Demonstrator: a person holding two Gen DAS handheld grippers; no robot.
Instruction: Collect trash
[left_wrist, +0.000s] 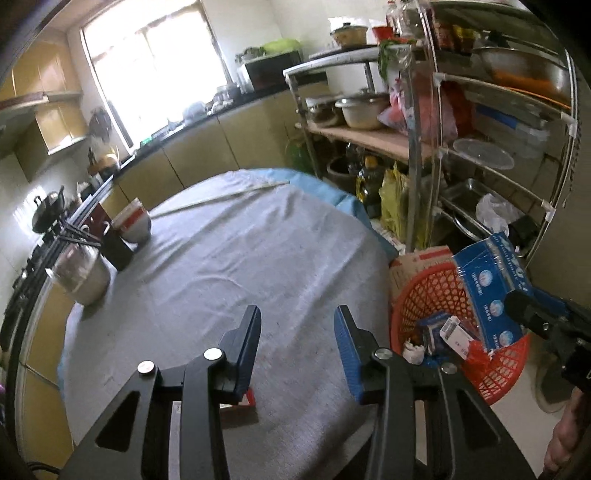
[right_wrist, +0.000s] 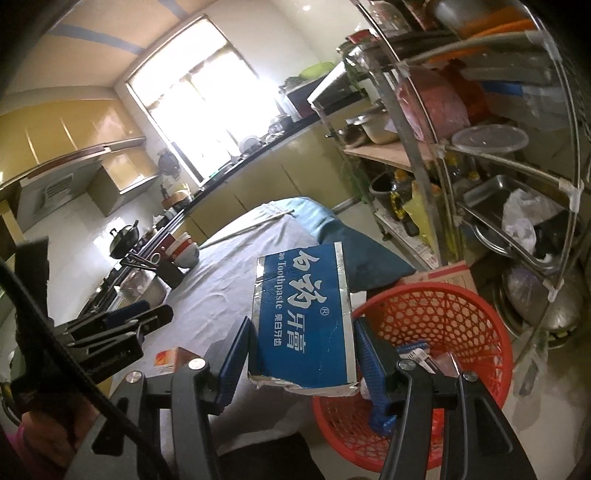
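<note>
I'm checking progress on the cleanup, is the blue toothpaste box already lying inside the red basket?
No, the toothpaste box is clamped between the right gripper's fingers, held above the red basket's rim.

Stacked bowls (left_wrist: 135, 223) are sitting at the far left of the cloth-covered table (left_wrist: 229, 266), beside a lidded steel pot (left_wrist: 83, 275). A metal rack (left_wrist: 491, 122) is standing right, holding pans.

Home kitchen: wok (right_wrist: 125, 236) on stove, yellow cabinets (left_wrist: 207, 147), pot-laden rack (left_wrist: 491, 122).
</note>
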